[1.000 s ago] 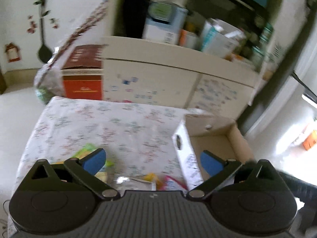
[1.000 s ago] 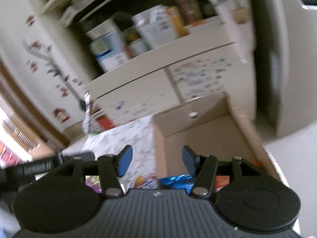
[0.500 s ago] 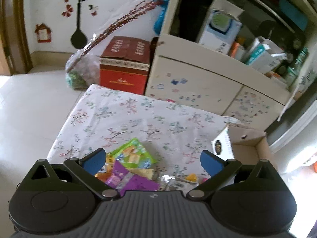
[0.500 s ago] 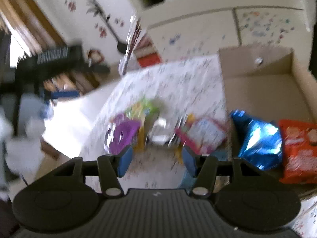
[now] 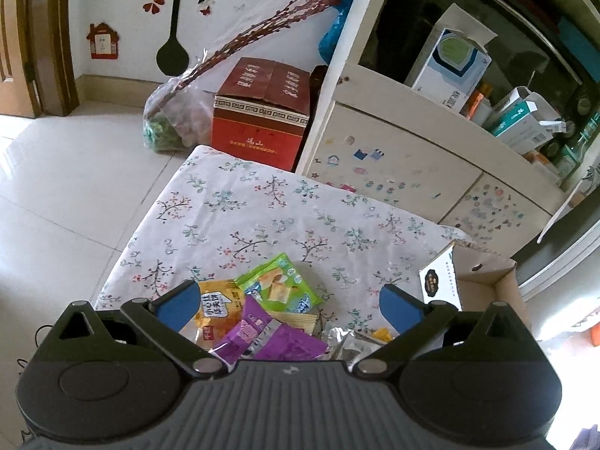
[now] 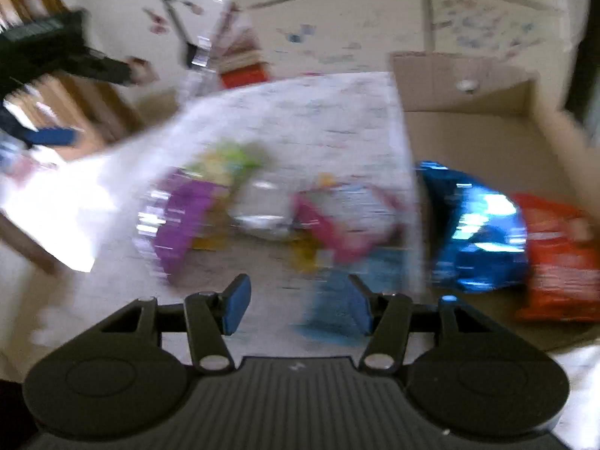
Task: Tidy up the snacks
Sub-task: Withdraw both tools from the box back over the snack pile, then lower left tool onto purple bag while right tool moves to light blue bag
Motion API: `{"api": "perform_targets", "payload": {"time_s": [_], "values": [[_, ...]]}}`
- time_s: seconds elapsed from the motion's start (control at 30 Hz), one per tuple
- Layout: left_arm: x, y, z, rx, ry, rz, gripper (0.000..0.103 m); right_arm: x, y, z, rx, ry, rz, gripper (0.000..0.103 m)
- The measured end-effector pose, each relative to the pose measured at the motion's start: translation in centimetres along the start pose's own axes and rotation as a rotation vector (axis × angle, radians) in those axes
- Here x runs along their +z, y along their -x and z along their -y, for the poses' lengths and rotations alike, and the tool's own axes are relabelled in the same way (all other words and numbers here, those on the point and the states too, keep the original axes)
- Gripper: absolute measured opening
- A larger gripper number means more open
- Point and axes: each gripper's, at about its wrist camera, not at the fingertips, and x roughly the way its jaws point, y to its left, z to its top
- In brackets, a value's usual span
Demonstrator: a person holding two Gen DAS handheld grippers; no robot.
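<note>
Cardboard box (image 6: 468, 138), at 3 o'clock on the floral tablecloth (image 5: 262, 217): holds a blue foil bag (image 6: 476, 225) and, at its 3 o'clock, an orange bag (image 6: 558, 258). Loose snack packets (image 5: 262, 315) are heaped at the cloth's 6 o'clock. Left gripper (image 5: 290, 302): jaws wide, empty. Right gripper (image 6: 298, 305): jaws partly apart, empty.
</note>
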Motion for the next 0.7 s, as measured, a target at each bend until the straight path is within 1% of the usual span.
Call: {"api": "perform_targets", "payload": {"time_s": [0.03, 0.1, 0.17, 0.23, 0.37, 0.5, 0.63, 0.7], "values": [[0.0, 0.0, -0.1, 0.001, 0.001, 0.000, 0.103, 0.1, -0.1, 0.2, -0.002, -0.013, -0.004, 0.057], [0.1, 0.0, -0.4, 0.004, 0.005, 0.001, 0.103, 0.2, 0.0, 0.6, 0.036, -0.049, -0.014, 0.057], [0.1, 0.0, -0.6, 0.015, 0.008, 0.001, 0.103, 0.1, 0.0, 0.3, 0.057, -0.045, -0.027, 0.057], [0.1, -0.1, -1.0, 0.026, 0.009, -0.003, 0.103, 0.0, -0.2, -0.5, 0.047, -0.025, -0.035, 0.064], [0.1, 0.0, -1.8, 0.034, 0.023, -0.009, 0.103, 0.0, -0.7, -1.3, -0.025, -0.032, -0.040, 0.065], [0.1, 0.1, -2.3, 0.035, 0.032, -0.011, 0.103, -0.1, -1.7, -2.9, -0.095, -0.015, -0.053, 0.079], [0.2, 0.2, -2.7, 0.037, 0.036, -0.010, 0.103, -0.3, -2.7, -4.4, -0.158, 0.033, -0.041, 0.083], [0.0, -0.1, -3.0, 0.046, 0.032, -0.015, 0.103, -0.6, -3.6, -5.2, -0.204, 0.059, -0.056, 0.085]]}}
